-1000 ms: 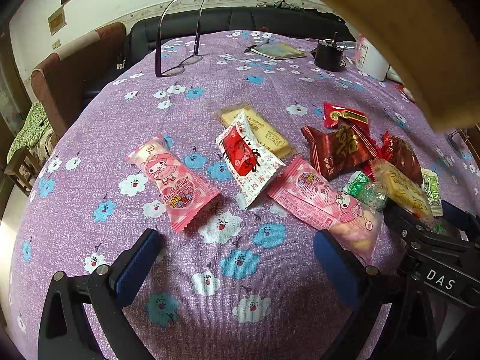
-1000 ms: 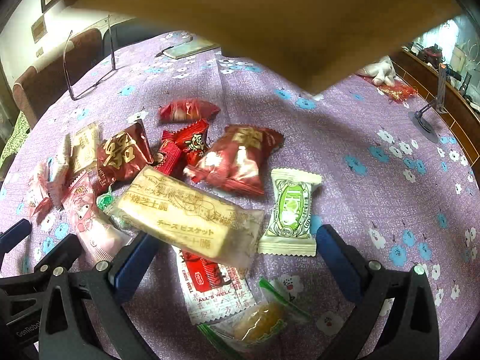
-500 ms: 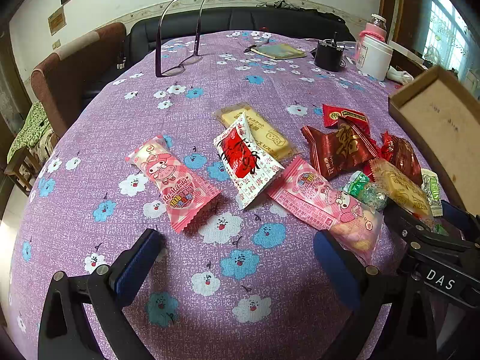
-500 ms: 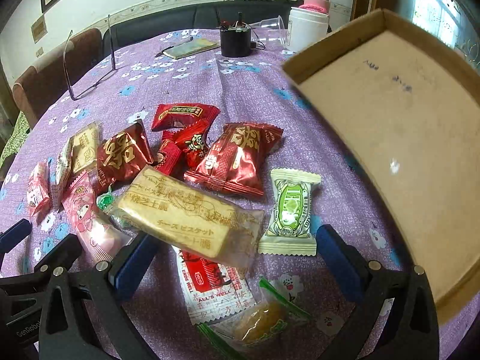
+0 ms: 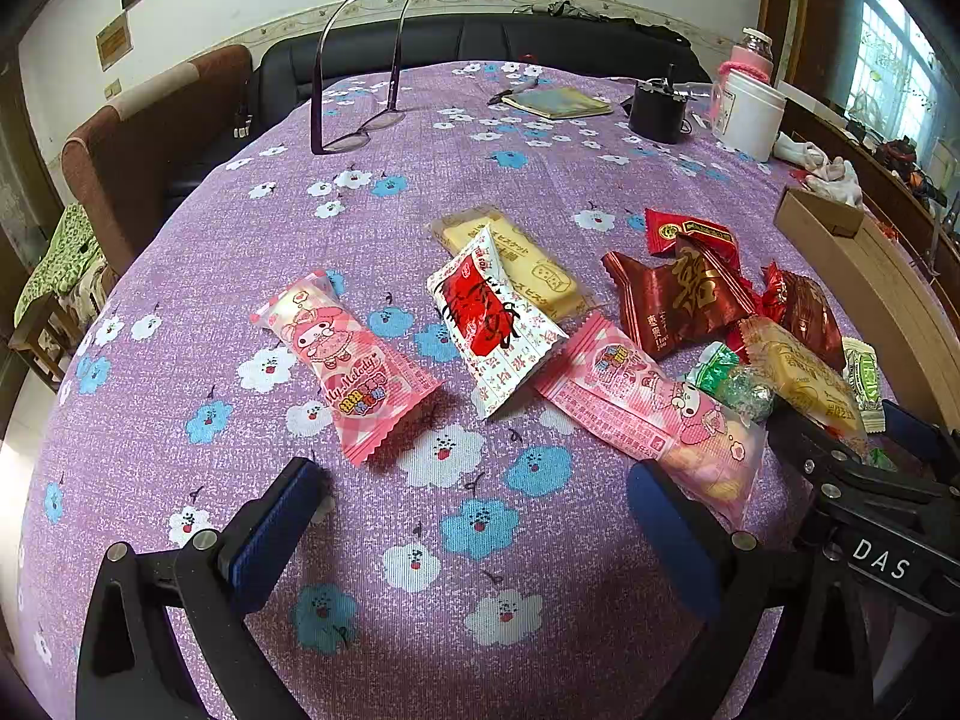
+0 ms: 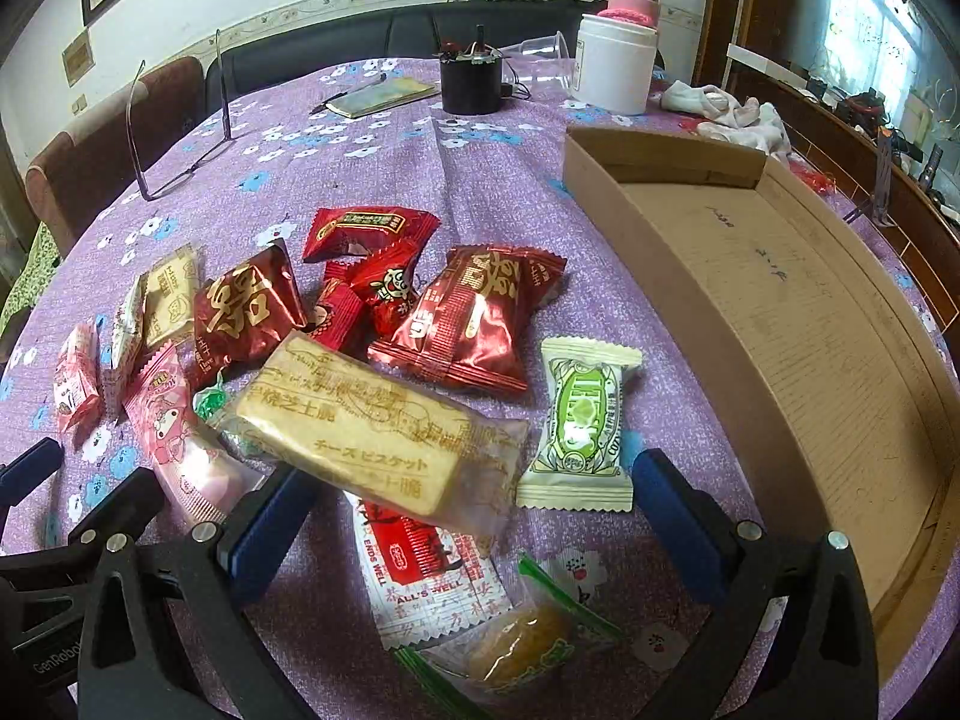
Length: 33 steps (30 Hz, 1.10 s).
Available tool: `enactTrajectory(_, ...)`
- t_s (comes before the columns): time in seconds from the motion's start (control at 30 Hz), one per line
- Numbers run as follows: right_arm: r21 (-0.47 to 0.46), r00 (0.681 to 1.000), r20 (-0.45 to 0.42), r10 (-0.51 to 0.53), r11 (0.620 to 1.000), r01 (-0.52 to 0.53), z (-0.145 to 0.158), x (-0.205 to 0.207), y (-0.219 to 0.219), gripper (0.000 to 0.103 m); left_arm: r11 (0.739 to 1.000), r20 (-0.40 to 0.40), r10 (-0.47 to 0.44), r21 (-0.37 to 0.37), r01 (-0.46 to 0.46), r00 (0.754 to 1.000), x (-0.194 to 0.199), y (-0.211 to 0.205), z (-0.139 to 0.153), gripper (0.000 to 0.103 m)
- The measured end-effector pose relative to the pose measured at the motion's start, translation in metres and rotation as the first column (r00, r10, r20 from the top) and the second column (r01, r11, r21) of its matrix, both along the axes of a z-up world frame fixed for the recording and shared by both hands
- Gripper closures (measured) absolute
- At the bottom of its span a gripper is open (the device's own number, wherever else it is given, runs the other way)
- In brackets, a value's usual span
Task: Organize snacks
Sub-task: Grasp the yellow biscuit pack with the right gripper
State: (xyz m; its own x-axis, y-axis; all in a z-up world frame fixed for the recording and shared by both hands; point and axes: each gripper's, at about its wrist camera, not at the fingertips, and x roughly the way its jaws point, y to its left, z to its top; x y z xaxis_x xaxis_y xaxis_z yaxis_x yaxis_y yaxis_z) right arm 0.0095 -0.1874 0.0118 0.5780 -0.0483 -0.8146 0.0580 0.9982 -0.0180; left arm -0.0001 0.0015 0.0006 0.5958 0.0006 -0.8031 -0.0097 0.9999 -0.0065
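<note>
Several wrapped snacks lie scattered on the purple flowered tablecloth (image 5: 456, 138). In the left wrist view a pink My Melody pack (image 5: 342, 360), a red-and-white pack (image 5: 489, 318) and a second pink pack (image 5: 654, 408) lie ahead of my open left gripper (image 5: 474, 516), which holds nothing. In the right wrist view a cheese biscuit pack (image 6: 366, 426), a green-and-white candy (image 6: 579, 426), a dark red pack (image 6: 474, 318) and a red-and-white pack (image 6: 420, 564) lie between and ahead of the fingers of my open right gripper (image 6: 474, 516). A shallow cardboard box (image 6: 660, 258) rests on the table to the right.
Folded-out glasses (image 5: 360, 132) stand at the far left of the table. A notebook (image 6: 384, 96), a black cup (image 6: 471, 84), a white jar (image 6: 615, 69) and white cloth (image 6: 732, 111) sit at the back. A brown chair (image 5: 138, 138) and a black sofa (image 5: 480, 36) lie beyond the table.
The cardboard box came down from overhead, past both cameras, and now rests flat on the table at the right. Both grippers and the snacks have stayed put.
</note>
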Motion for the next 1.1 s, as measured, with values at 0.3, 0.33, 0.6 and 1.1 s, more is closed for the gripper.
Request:
enactTrajectory(0.3,0.0,1.0,0.0,0.0,1.0,0.0,0.0,0.0,0.0,0.0,1.0,0.0,0.0,0.0,0.0,1.0,0.0,0.0,0.0,0.0)
enactTrajectory(0.33,0.0,1.0,0.0,0.0,1.0,0.0,0.0,0.0,0.0,0.0,1.0,0.0,0.0,0.0,0.0,1.0,0.0,0.0,0.0,0.0)
enactTrajectory(0.6,-0.003,1.0,0.0,-0.007,1.0,0.007,0.0,0.0,0.0,0.0,1.0,0.0,0.0,0.0,0.0,1.0,0.0,0.0,0.0,0.0)
enactTrajectory(1.1,0.075,0.949,-0.141,0.283,0.958,-0.275,0.004,-0.025,-0.023,0.0,0.999,-0.081,-0.043,0.002,0.043,0.996,-0.028,-0.003,0.004,0.0)
